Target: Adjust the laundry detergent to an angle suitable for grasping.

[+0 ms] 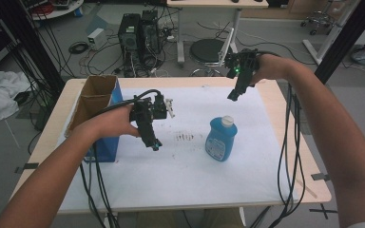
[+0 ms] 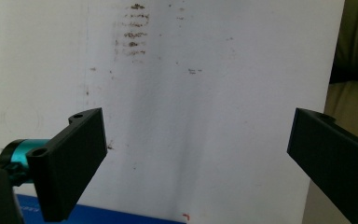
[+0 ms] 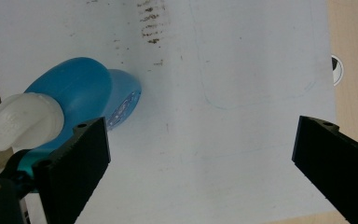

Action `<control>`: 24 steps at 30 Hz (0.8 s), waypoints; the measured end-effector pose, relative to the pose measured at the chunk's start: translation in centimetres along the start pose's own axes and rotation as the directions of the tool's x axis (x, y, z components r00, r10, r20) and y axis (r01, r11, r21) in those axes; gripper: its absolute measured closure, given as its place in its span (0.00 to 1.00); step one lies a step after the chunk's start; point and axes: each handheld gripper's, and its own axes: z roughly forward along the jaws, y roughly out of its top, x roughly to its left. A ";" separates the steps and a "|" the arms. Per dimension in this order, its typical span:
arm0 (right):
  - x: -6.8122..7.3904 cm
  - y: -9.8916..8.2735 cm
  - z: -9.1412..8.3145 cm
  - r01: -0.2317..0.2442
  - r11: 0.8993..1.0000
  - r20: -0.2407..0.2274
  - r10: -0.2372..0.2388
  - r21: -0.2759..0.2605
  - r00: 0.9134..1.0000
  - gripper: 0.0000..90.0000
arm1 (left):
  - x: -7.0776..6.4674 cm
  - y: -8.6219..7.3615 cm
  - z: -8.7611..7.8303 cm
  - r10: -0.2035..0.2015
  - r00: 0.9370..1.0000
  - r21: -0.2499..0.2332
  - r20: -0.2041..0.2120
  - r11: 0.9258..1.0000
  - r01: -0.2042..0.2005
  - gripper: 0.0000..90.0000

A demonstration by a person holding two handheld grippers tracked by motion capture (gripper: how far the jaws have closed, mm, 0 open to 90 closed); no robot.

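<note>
Blue bottle (image 1: 221, 139) stands upright on the white sheet (image 1: 190, 166), right of center, long axis vertical, white cap (image 1: 227, 121) pointing up; flat face toward the person's side. In the right gripper view the bottle (image 3: 81, 88) sits just past the left jaw, cap nearest the cam. R gripper (image 1: 233, 95) hangs above the far edge of the sheet, well apart from bottle, jaws spread wide, nothing btwn them. L gripper (image 1: 154, 142) over the sheet beside the cardboard box (image 1: 95, 95), pointing down, jaws also wide apart and empty. Brown smudges (image 1: 185, 137) on sheet btwn L gripper and bottle.
</note>
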 end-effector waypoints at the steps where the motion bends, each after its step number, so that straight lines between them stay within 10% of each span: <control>1: 0.0 -0.1 -0.1 0.002 1.000 0.001 -0.002 -0.002 1.000 0.03 | 0.0 0.0 0.0 -0.001 1.000 0.000 -0.001 1.000 0.001 0.05; 24: 0.6 -1.6 -1.4 -0.020 1.000 0.024 0.020 -0.019 1.000 0.03 | -0.6 -0.1 0.3 -0.019 1.000 -0.009 -0.016 1.000 0.019 0.05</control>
